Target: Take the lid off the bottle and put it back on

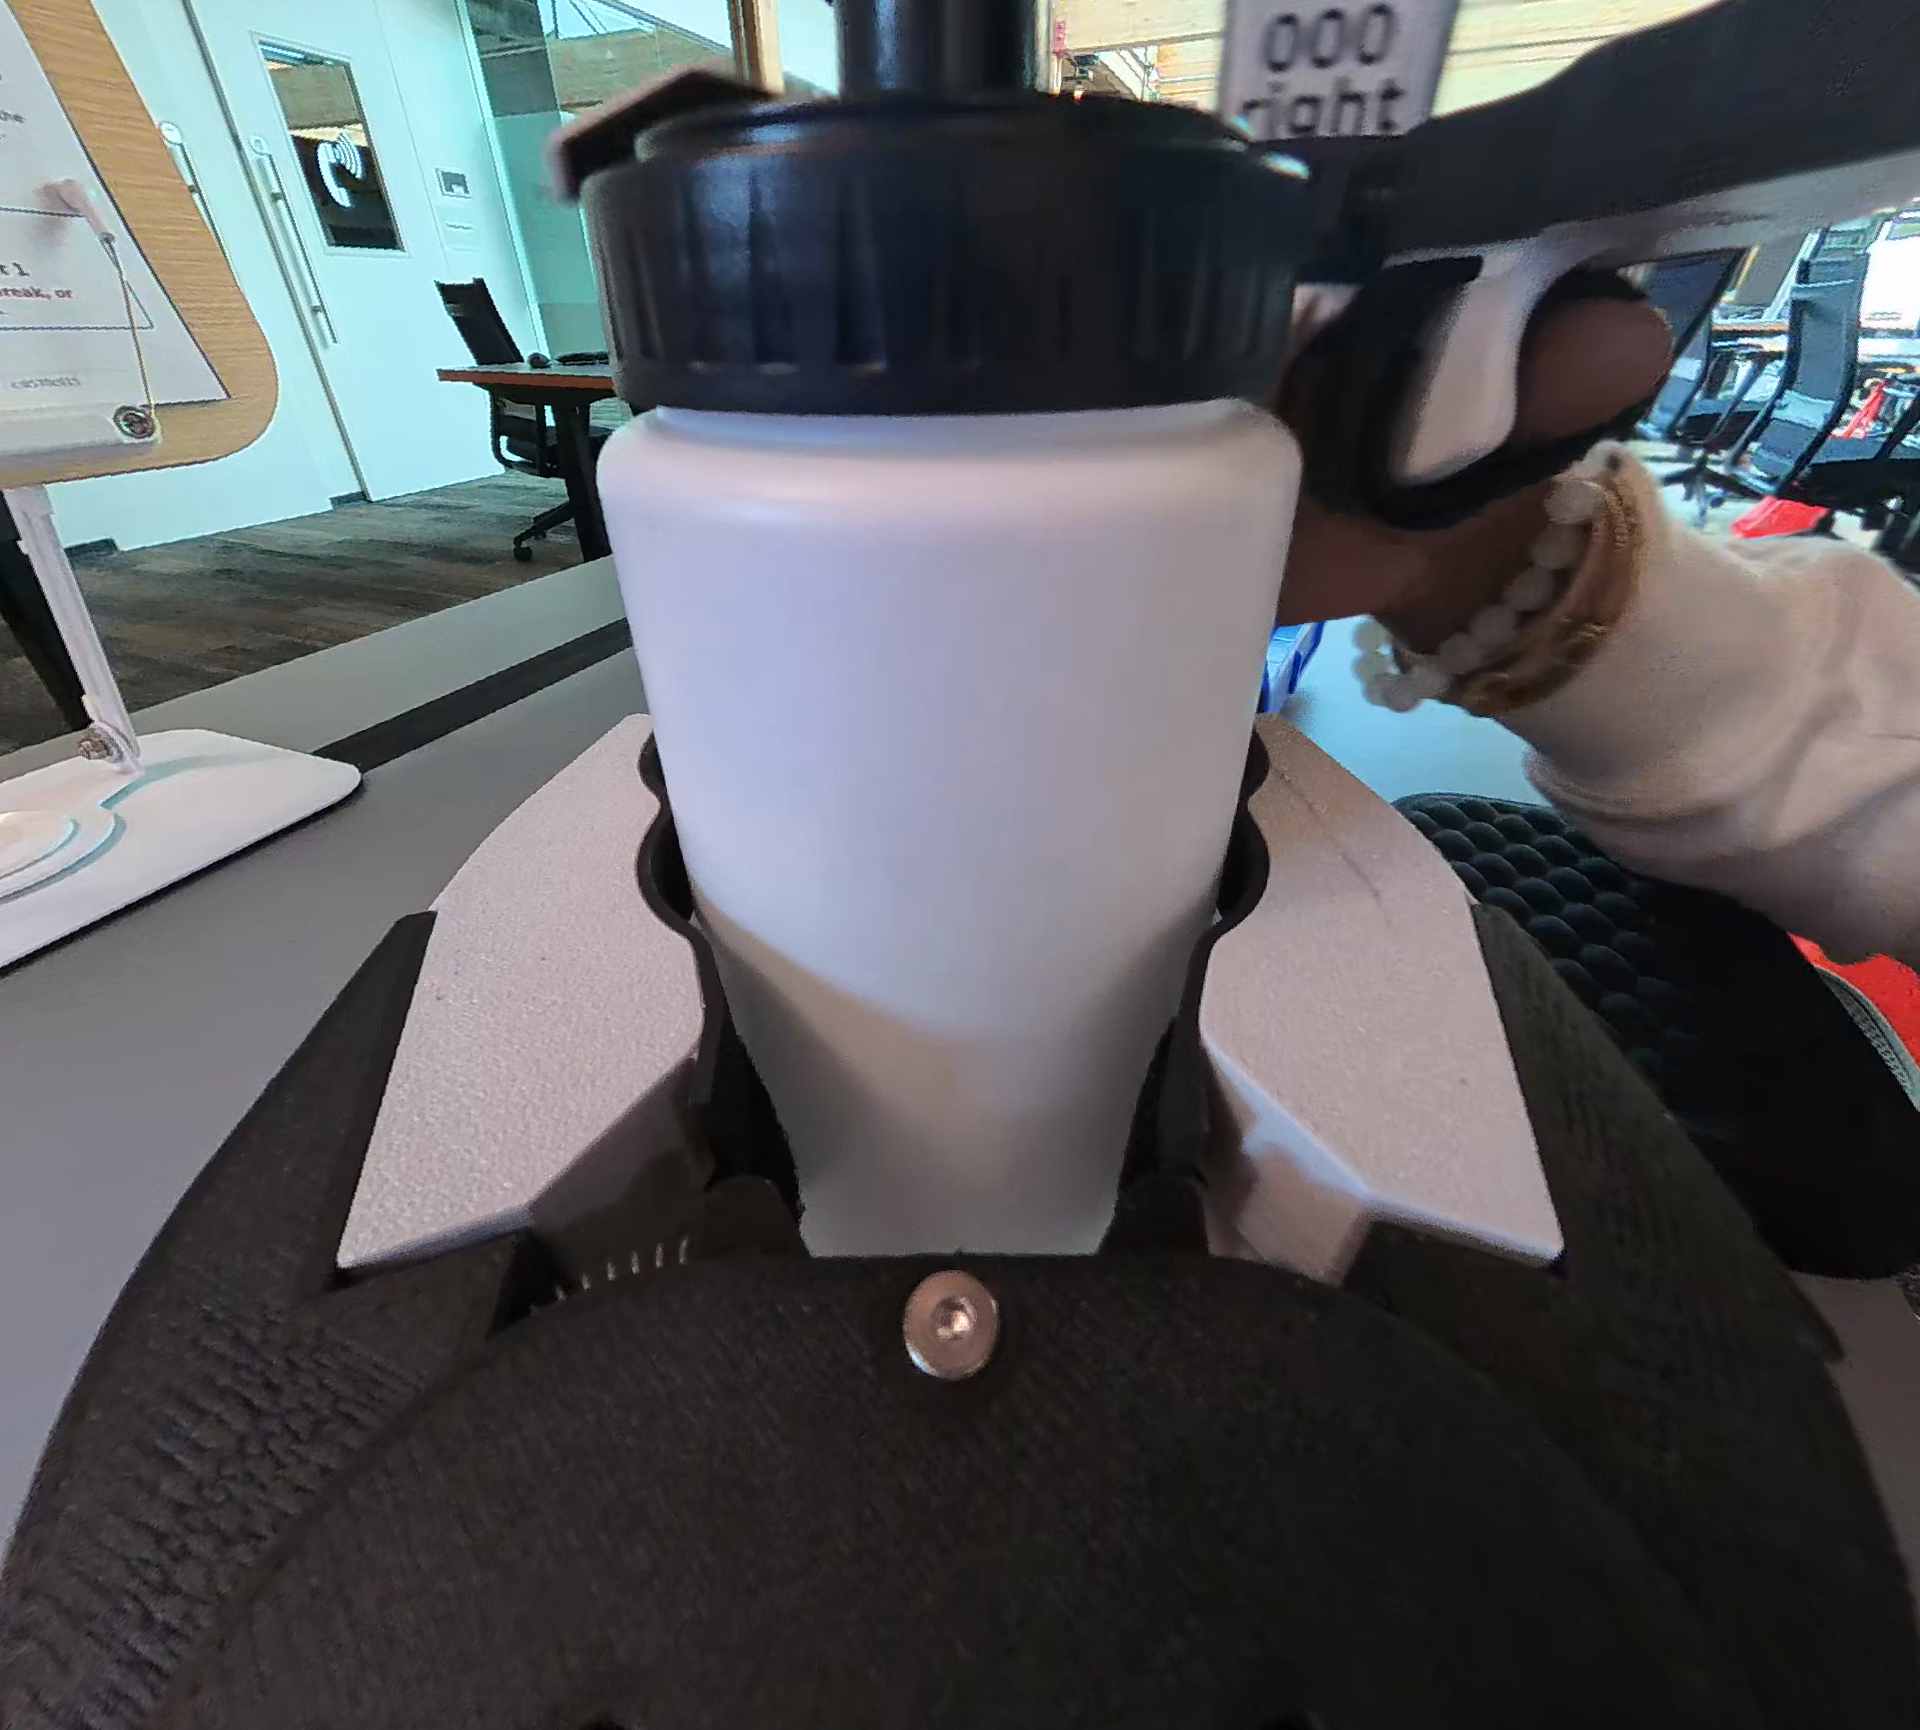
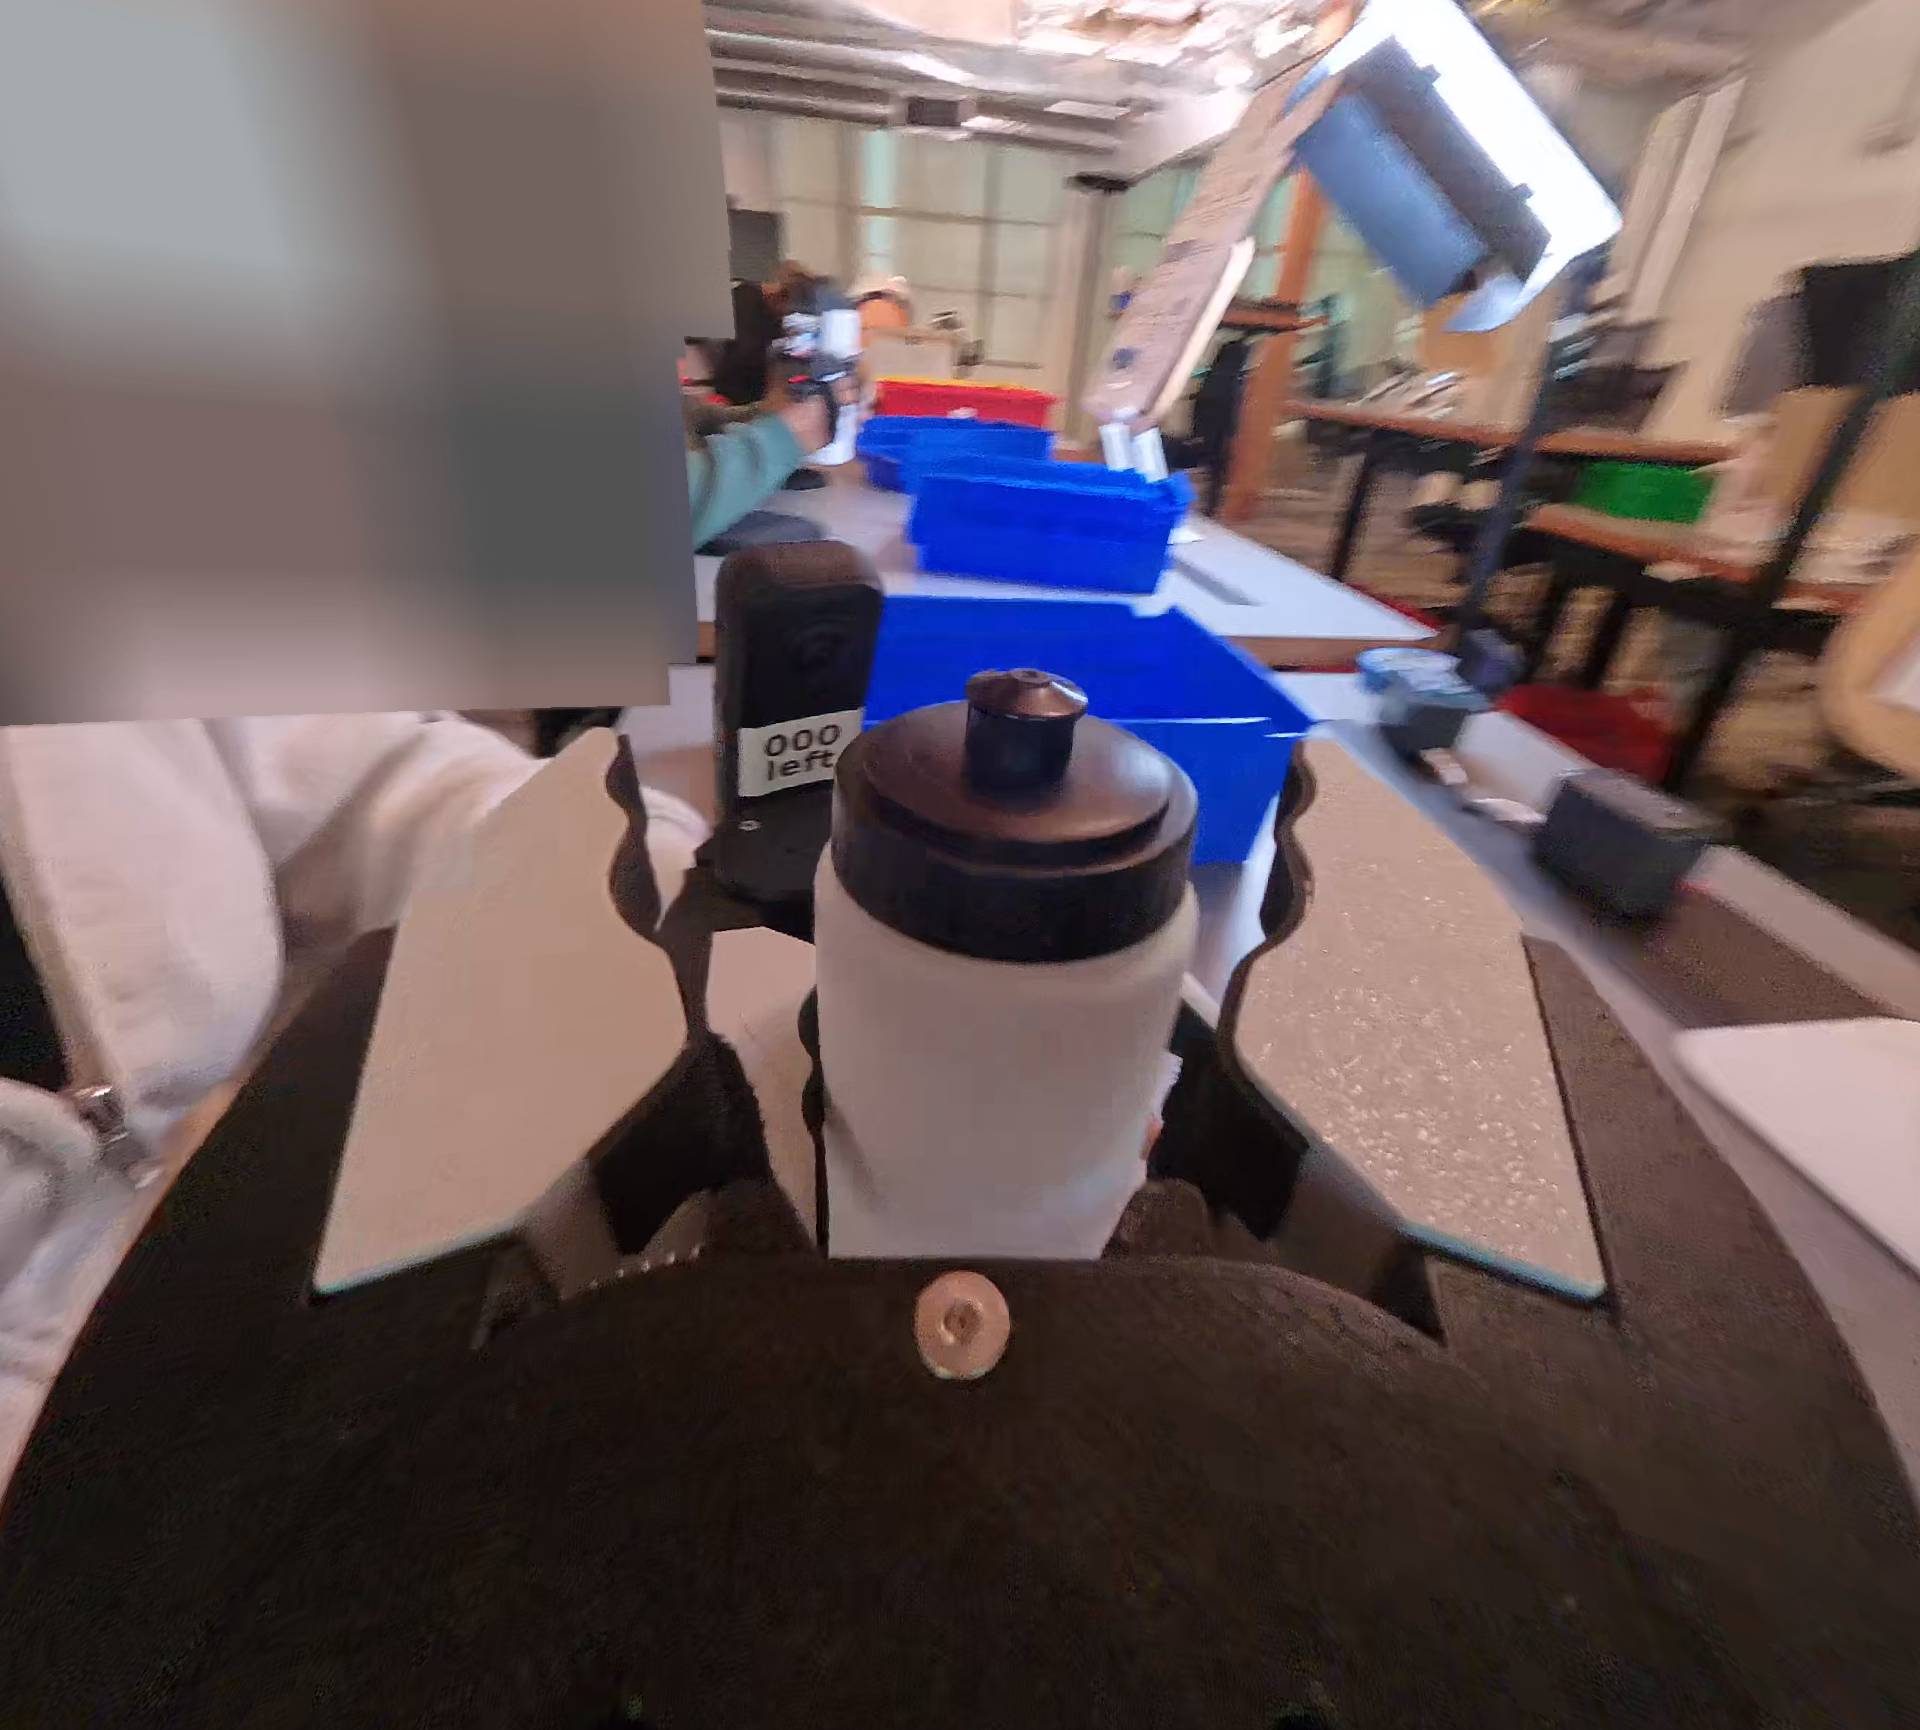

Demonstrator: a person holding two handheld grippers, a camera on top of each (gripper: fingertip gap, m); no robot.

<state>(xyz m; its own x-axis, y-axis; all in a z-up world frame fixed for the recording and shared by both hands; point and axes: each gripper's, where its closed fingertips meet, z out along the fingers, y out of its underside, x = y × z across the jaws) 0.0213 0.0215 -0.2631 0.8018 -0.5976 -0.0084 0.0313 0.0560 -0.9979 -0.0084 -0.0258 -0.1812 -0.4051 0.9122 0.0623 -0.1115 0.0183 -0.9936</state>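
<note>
A white bottle [image 1: 951, 693] with a black ribbed screw lid [image 1: 940, 278] and pull spout stands upright; the lid sits on its neck. My left gripper [image 1: 951, 745] is shut on the bottle's body, one finger on each side. In the right wrist view the bottle [image 2: 987, 1057] and lid [image 2: 1013, 839] stand between the spread fingers of my right gripper [image 2: 956, 750], with a gap on both sides. In the left wrist view the right gripper [image 1: 1558, 153] reaches in at lid height from the right. The left gripper's black body [image 2: 795, 641] shows behind the bottle.
A grey table [image 1: 208, 1057] carries a white sign stand [image 1: 156, 807] at left. Blue bins [image 2: 1039, 517] and a small black box [image 2: 1621, 839] lie beyond the bottle. A white-sleeved arm [image 1: 1714, 745] with bead bracelets holds the right gripper. A black mesh chair [image 1: 1610, 953] stands at right.
</note>
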